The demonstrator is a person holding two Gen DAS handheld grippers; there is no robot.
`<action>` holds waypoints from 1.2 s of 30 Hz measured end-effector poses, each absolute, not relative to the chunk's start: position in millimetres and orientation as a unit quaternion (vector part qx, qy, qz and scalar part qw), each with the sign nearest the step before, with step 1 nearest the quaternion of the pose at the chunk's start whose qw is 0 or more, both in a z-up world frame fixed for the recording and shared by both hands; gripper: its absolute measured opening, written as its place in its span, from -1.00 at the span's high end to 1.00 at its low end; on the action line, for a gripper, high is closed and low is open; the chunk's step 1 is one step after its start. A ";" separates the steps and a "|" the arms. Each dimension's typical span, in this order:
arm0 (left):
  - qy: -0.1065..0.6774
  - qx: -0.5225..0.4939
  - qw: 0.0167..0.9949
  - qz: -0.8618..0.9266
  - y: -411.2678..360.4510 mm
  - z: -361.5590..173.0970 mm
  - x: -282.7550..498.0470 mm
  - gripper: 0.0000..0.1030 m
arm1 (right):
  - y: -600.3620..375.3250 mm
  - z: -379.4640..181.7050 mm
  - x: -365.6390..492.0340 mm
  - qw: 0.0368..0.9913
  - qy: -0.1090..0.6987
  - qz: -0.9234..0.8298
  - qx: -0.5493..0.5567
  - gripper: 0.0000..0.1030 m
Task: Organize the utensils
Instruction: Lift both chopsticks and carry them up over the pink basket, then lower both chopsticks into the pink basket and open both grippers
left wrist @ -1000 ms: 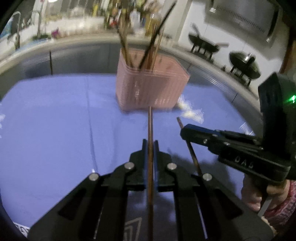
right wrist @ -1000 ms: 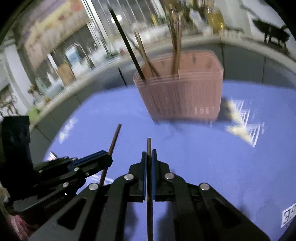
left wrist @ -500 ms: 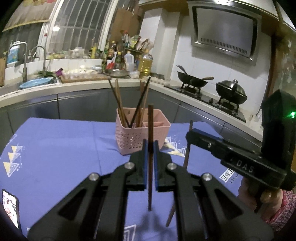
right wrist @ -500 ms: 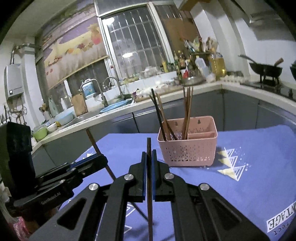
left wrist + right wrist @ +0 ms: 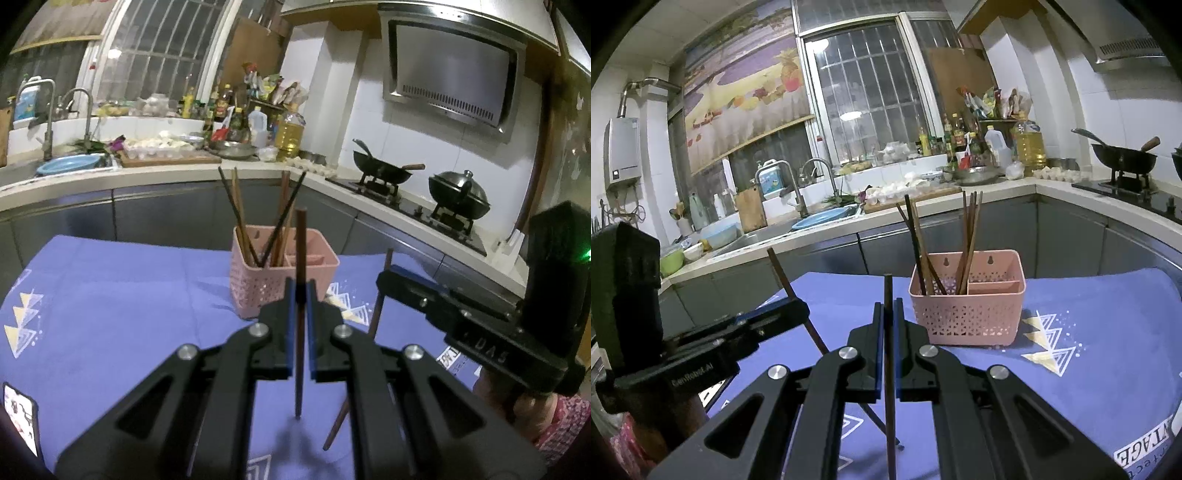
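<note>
A pink perforated basket point(image 5: 280, 280) stands on the purple tablecloth point(image 5: 110, 295) and holds several dark chopsticks. It also shows in the right wrist view point(image 5: 966, 299). My left gripper point(image 5: 300, 295) is shut on a brown chopstick point(image 5: 300, 251), held upright in front of the basket. My right gripper point(image 5: 888, 314) is shut on another brown chopstick point(image 5: 888, 332), upright, left of the basket. Each gripper appears in the other's view: the right gripper point(image 5: 384, 280) with its chopstick point(image 5: 380, 295), the left gripper point(image 5: 801, 310) with its chopstick point(image 5: 783, 277).
A phone point(image 5: 20, 417) lies at the cloth's left edge. Behind the table runs a counter with a sink point(image 5: 820, 221), bottles point(image 5: 255, 122), a wok point(image 5: 382, 173) and a lidded pot point(image 5: 460, 194) on the stove.
Both grippers have tilted up from looking down at the cloth to level, lifting their chopsticks upright. The basket now sits farther ahead.
</note>
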State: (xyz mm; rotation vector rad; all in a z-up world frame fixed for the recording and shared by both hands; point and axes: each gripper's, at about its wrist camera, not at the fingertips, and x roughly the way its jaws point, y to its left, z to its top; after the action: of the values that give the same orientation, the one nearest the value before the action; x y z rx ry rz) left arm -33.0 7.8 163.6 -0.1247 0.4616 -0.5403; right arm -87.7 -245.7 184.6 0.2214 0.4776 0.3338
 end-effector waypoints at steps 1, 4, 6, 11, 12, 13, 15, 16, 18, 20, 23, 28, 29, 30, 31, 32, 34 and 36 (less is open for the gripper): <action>0.226 -0.063 0.935 -0.267 7.9 165.8 -31.2 0.91 | -246.3 185.5 -86.2 0.952 0.234 0.164 0.109 0.91; 0.224 -0.069 0.934 -0.271 9.6 174.2 -23.4 0.91 | -250.7 190.8 -82.3 0.953 0.230 0.163 0.114 0.91; 0.221 -0.072 0.934 -0.271 12.6 181.4 -17.4 0.91 | -253.4 196.9 -78.0 0.954 0.226 0.163 0.116 0.91; 0.205 -0.088 0.935 -0.276 19.4 208.4 3.7 0.91 | -261.0 215.9 -62.8 0.958 0.210 0.161 0.114 0.91; 0.199 -0.091 0.936 -0.277 19.9 216.5 10.8 0.91 | -262.8 222.0 -56.8 0.959 0.204 0.159 0.113 0.91; 0.195 -0.092 0.936 -0.277 18.7 223.3 16.6 0.91 | -264.4 226.3 -50.8 0.960 0.200 0.157 0.114 0.91; 0.187 -0.094 0.938 -0.277 16.2 236.3 28.7 0.91 | -268.4 237.1 -36.6 0.963 0.191 0.153 0.118 0.91; 0.181 -0.094 0.939 -0.277 14.7 243.5 34.9 0.91 | -270.1 244.0 -28.4 0.964 0.184 0.150 0.119 0.91; 0.166 -0.092 0.943 -0.273 9.8 258.6 47.2 0.91 | -273.0 256.8 -14.4 0.970 0.167 0.140 0.112 0.91; 0.150 -0.087 0.949 -0.262 5.9 270.2 58.1 0.91 | -274.5 268.1 -1.3 0.975 0.149 0.128 0.104 0.91; 0.130 -0.078 0.958 -0.242 -1.4 281.2 77.2 0.91 | -279.5 284.9 23.2 0.983 0.115 0.107 0.098 0.91; 0.123 -0.056 0.967 -0.217 -19.9 274.0 109.3 0.91 | -287.2 283.4 59.2 0.986 0.088 0.091 0.105 0.91; 0.124 -0.051 0.968 -0.214 -24.3 269.9 114.6 0.90 | -288.0 280.5 64.9 0.986 0.088 0.091 0.105 0.91; 0.124 -0.045 0.969 -0.211 -28.2 265.9 119.2 0.90 | -288.5 275.1 72.6 0.986 0.091 0.092 0.107 0.91; 0.124 -0.039 0.970 -0.207 -30.9 261.9 123.1 0.91 | -289.1 268.9 79.6 0.985 0.094 0.092 0.108 0.91; 0.124 -0.033 0.970 -0.205 -33.1 258.2 126.4 0.91 | -289.4 262.5 85.3 0.985 0.097 0.092 0.108 0.91; 0.132 -0.025 0.969 -0.208 -40.0 247.1 134.7 0.90 | -289.7 251.2 92.9 0.985 0.104 0.092 0.107 0.91; 0.146 -0.024 0.966 -0.212 -42.3 235.0 144.4 0.90 | -290.7 240.5 100.1 0.983 0.115 0.096 0.111 0.91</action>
State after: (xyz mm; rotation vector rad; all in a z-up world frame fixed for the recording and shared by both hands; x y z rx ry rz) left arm 144.4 -42.3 235.0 -0.0488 0.2950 -0.4280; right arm 100.1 -290.7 240.5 0.2226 0.2313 0.1922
